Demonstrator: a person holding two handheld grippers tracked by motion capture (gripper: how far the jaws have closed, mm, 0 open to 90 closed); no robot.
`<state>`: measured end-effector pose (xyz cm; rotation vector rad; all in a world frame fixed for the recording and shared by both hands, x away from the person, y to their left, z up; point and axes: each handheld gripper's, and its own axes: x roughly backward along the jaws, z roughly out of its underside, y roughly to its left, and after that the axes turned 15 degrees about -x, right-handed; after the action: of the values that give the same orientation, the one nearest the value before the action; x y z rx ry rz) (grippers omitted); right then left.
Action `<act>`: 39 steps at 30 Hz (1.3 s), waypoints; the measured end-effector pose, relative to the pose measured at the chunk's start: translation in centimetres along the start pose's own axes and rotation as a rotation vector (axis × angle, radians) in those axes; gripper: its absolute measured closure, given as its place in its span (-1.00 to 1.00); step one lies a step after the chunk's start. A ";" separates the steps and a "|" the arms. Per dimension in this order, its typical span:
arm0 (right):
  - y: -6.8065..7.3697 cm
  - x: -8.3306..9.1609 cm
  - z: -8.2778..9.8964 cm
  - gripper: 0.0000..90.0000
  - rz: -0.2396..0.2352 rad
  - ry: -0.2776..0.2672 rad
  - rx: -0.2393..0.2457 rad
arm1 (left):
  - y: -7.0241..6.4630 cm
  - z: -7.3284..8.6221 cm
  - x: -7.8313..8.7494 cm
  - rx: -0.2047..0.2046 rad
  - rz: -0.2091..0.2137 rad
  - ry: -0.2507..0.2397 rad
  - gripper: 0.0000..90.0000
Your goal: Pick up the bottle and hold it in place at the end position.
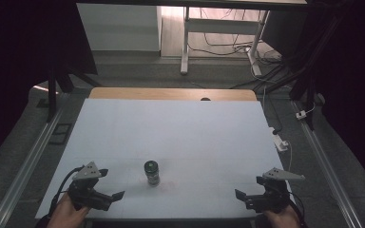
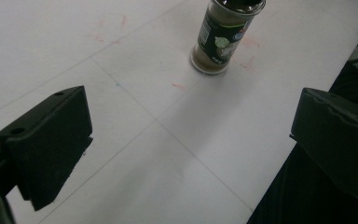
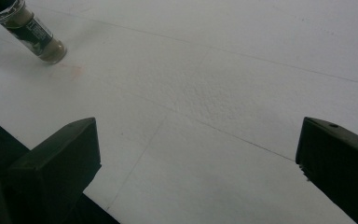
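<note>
A small spice jar (image 1: 152,173) with a dark lid and brown powder stands upright on the white table (image 1: 171,137), near its front edge and a little left of centre. The jar (image 2: 223,37) appears ahead of my left gripper's jaws, and the jar (image 3: 30,32) also sits at the top left of the right gripper view. My left gripper (image 1: 110,184) rests at the front left, open, nothing between its jaws. At the front right, my right gripper (image 1: 247,190) is held open and empty as well.
The table's front edge runs just under both grippers. A wooden strip (image 1: 171,93) borders the far edge. Beyond it stand a white desk frame (image 1: 185,42) and loose cables (image 1: 237,47) on the floor. Metal rails (image 1: 28,156) flank the table.
</note>
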<state>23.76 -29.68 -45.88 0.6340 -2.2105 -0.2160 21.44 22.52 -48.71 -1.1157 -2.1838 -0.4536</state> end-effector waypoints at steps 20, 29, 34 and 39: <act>-0.3 -0.2 -0.1 -0.99 -0.014 0.020 -0.023 | 1.0 -2.7 -4.6 -0.056 0.037 0.042 -1.00; -0.3 -0.2 -0.2 -0.97 -0.015 0.020 -0.026 | 0.9 -3.9 -7.3 -0.114 0.070 0.049 -1.00; -0.2 -0.2 -0.1 -0.97 -0.013 0.024 -0.017 | 0.7 -4.3 -8.6 -0.136 0.078 0.062 -1.00; -0.2 -0.2 -0.1 -0.97 -0.012 0.026 -0.013 | 0.3 -4.7 -9.8 -0.169 0.072 0.086 -0.89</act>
<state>24.04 -29.71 -46.01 0.6394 -2.1796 -0.2273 27.76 14.26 -51.80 -1.2371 -2.0536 -0.6522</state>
